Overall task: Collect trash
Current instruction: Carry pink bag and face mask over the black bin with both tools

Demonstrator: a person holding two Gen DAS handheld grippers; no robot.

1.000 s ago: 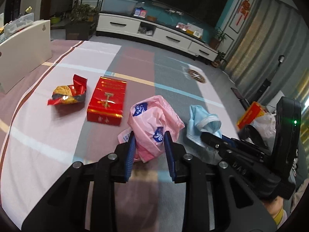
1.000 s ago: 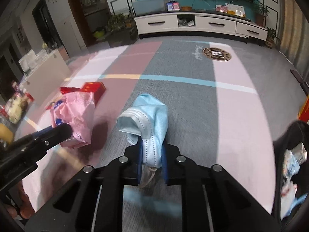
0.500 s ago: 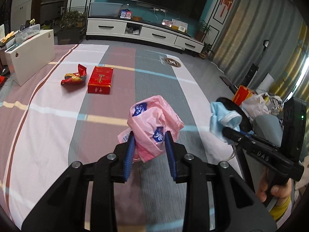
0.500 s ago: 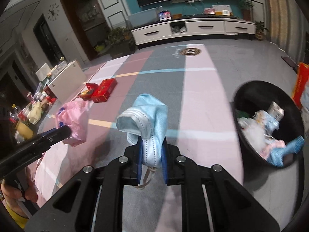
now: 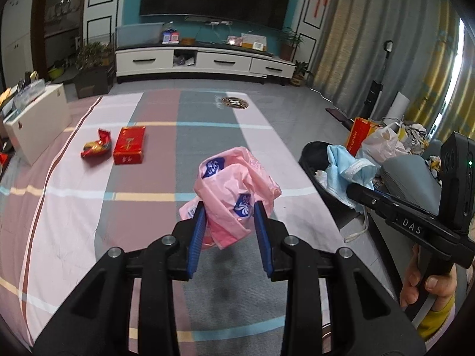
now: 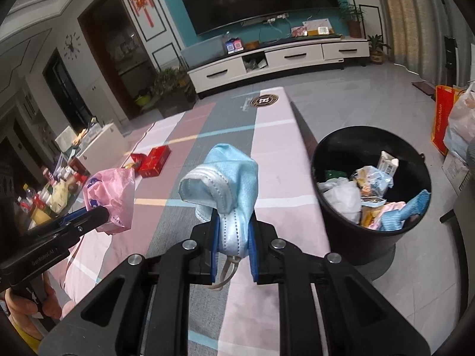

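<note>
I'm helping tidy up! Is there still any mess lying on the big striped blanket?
Yes. A crumpled snack wrapper and a red box lie on the striped blanket, side by side, far from the black bin. The left gripper holds a pink plastic bag, the right gripper a blue face mask.

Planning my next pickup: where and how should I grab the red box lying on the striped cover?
Grip the red box across its narrow width, coming down from above. It lies flat, long sides bare, though the snack wrapper sits close by one of them, so keep that finger tight to the box.
</note>
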